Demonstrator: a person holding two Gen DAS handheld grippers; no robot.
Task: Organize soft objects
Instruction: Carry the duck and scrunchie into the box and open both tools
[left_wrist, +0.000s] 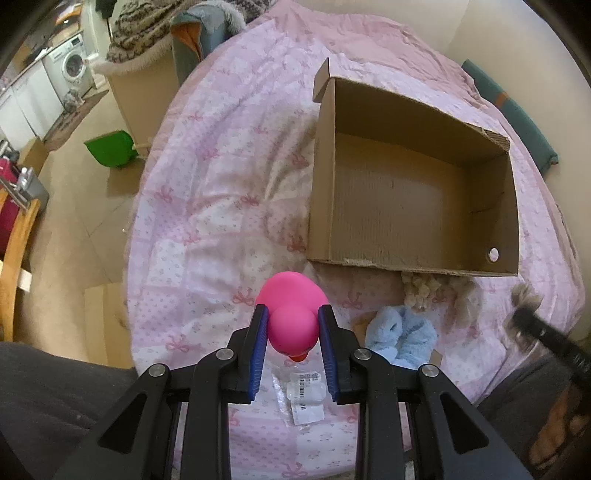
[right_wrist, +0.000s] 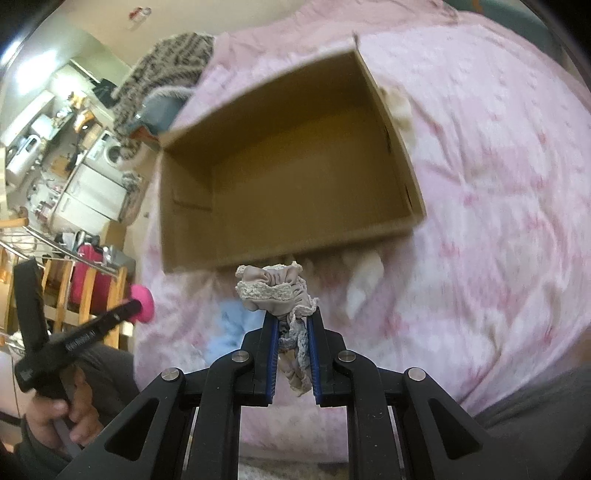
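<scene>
Grippers loaded: left gripper (left_wrist: 292, 328) clamps pink duck (left_wrist: 291, 314); right gripper (right_wrist: 291, 332) pinches lace scrunchie (right_wrist: 277, 291).
Risk: duck squirts free; scrunchie snags before cardboard box (right_wrist: 295, 236) ahead.

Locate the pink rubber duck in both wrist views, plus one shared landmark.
Left wrist: pink rubber duck at bottom centre, clamped between the left gripper fingers.
Right wrist: duck at left edge, mid-height, at the tip of the other gripper, blurred.
Shared landmark: the open cardboard box on the pink bedspread.
</scene>
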